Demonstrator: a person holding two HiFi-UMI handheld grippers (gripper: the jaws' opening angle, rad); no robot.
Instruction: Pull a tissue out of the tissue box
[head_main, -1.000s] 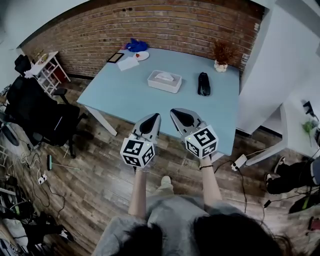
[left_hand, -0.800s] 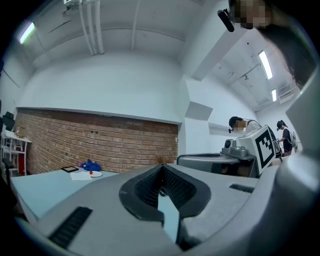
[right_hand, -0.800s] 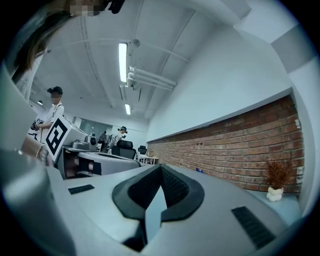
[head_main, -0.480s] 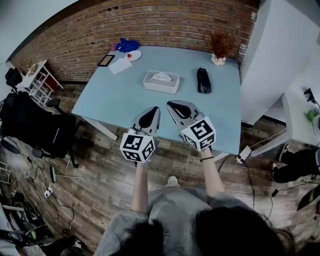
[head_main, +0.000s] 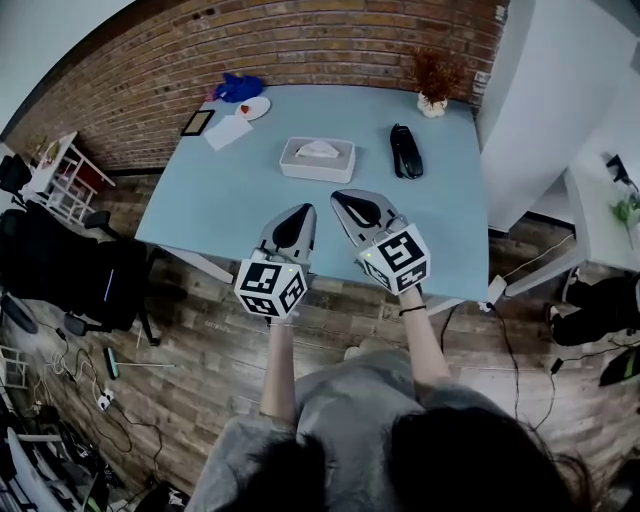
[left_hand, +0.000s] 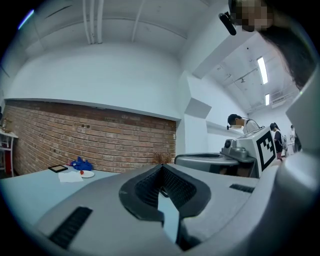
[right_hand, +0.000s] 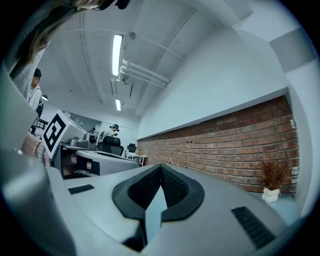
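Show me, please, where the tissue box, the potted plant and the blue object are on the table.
tissue box (head_main: 316, 173): head view, on its front wall.
potted plant (head_main: 432, 105): head view, on its white pot.
blue object (head_main: 240, 87): head view, on its middle.

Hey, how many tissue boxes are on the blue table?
1: the tissue box sits near the middle of the table, left of the black object. None seems hidden.

Tissue box (head_main: 317, 159) sits on the blue table (head_main: 230, 190)

Brick wall (head_main: 300, 50), wood-plank floor (head_main: 200, 370)
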